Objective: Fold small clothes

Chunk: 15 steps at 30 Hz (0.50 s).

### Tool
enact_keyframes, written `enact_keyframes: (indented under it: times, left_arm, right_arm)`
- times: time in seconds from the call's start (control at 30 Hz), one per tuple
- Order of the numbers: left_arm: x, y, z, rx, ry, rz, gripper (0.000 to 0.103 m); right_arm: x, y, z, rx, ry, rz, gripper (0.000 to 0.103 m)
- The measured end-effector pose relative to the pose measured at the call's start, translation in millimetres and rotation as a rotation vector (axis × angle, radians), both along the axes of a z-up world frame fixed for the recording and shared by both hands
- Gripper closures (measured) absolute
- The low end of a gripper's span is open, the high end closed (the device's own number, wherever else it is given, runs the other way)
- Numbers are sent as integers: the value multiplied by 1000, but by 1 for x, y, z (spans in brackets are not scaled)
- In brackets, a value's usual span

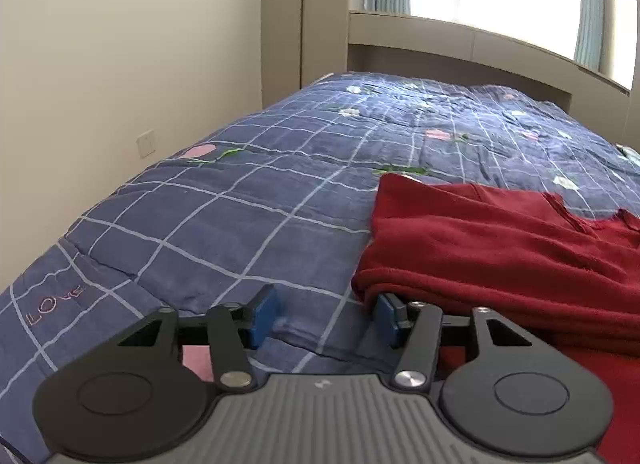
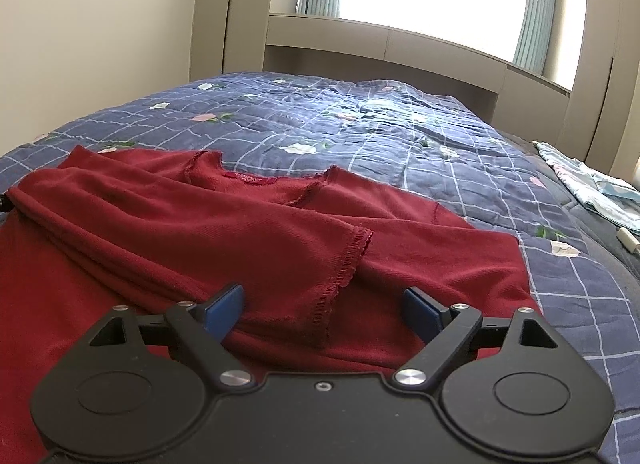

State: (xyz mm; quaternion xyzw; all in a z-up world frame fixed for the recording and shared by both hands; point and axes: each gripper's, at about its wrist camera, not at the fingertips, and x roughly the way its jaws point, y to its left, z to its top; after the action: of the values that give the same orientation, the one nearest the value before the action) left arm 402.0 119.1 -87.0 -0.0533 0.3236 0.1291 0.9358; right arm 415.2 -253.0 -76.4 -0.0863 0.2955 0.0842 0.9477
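A dark red knit top (image 2: 248, 232) lies on the blue checked quilt (image 2: 360, 123), its sleeves folded in over the body. In the left wrist view the top (image 1: 500, 248) lies at the right, its folded left edge just over my right blue pad. My left gripper (image 1: 326, 318) is open, low on the quilt (image 1: 224, 223) beside that edge, holding nothing. My right gripper (image 2: 324, 310) is open, low over the top's lower part, with a sleeve cuff (image 2: 340, 276) between the fingers. Neither pinches the cloth.
A light patterned cloth (image 2: 592, 183) lies at the bed's right edge with a small white object (image 2: 628, 240) beside it. The headboard shelf (image 2: 380, 43) and window stand beyond the bed. A wall (image 1: 120, 63) runs along the left side.
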Motion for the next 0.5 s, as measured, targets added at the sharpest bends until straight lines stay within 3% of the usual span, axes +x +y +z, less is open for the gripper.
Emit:
enact_keyframes:
  times: [0.03, 0.1, 0.27, 0.4, 0.5]
  left_arm:
    - [-2, 0, 1, -8, 4, -14, 40]
    - [-8, 1, 5, -22, 18, -36, 16]
    - [-30, -6, 11, -50, 2, -34, 8]
    - [-43, -15, 8, -67, 45, -39, 4]
    - [-56, -18, 9, -69, 57, -65, 0]
  right_arm:
    - [0, -1, 3, 2, 0, -3, 15]
    - [-4, -1, 12, -1, -36, -2, 15]
    - [-2, 3, 25, -28, -115, -11, 8]
    - [17, 6, 2, -122, 14, -51, 8]
    - [8, -6, 9, -52, 3, -67, 7]
